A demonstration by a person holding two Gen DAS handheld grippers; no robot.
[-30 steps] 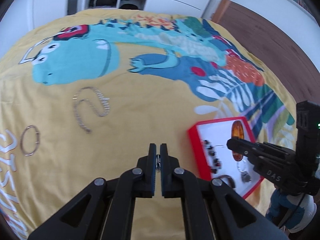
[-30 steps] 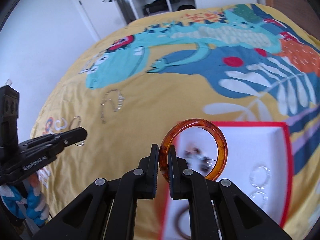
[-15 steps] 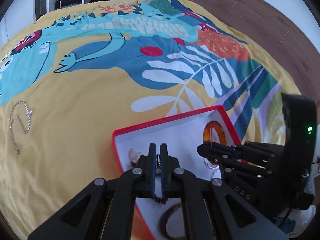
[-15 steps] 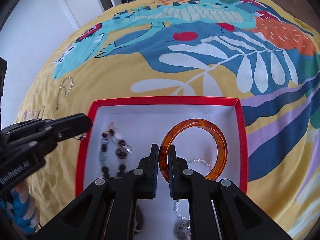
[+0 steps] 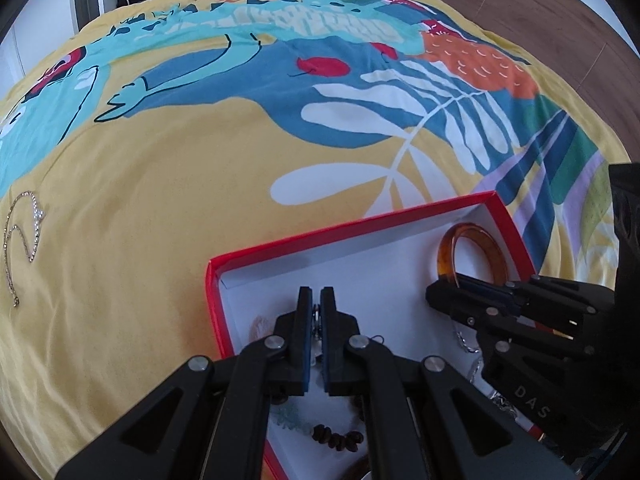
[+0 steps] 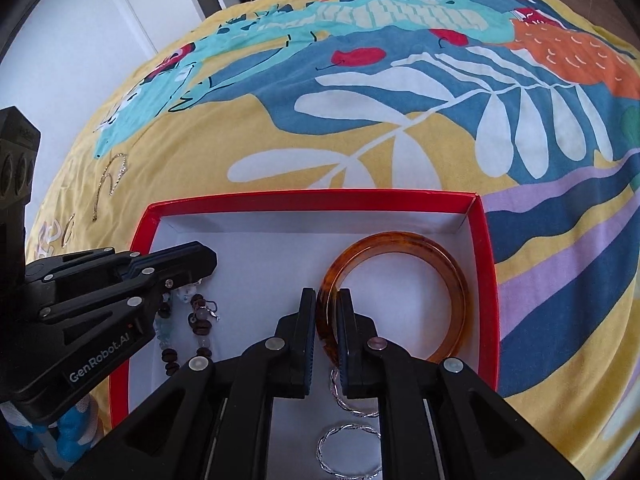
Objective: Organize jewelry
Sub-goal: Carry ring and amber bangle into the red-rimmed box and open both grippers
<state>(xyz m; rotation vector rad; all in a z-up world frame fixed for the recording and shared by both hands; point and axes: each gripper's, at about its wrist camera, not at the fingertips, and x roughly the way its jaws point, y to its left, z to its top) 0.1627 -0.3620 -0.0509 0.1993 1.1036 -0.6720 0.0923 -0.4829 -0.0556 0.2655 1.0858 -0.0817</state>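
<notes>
I count one red box on the bedspread, and inside it one amber bangle, one beaded bracelet and two twisted silver rings (the nearer parts of the box are hidden by my own fingers, so there may be more). Outside the box, one sparkly chain lies on the yellow cloth well to the left, and one thin hoop sits farther out beyond it.

My right gripper is clamped on the near edge of the bangle, which stands tilted over the right half of the box, close to the right wall; whether it touches the floor of the box I cannot tell. My left gripper hovers over the left half of the box, its jaws nearly closed on a small silvery piece that I cannot identify. The beaded bracelet lies just below it.
</notes>
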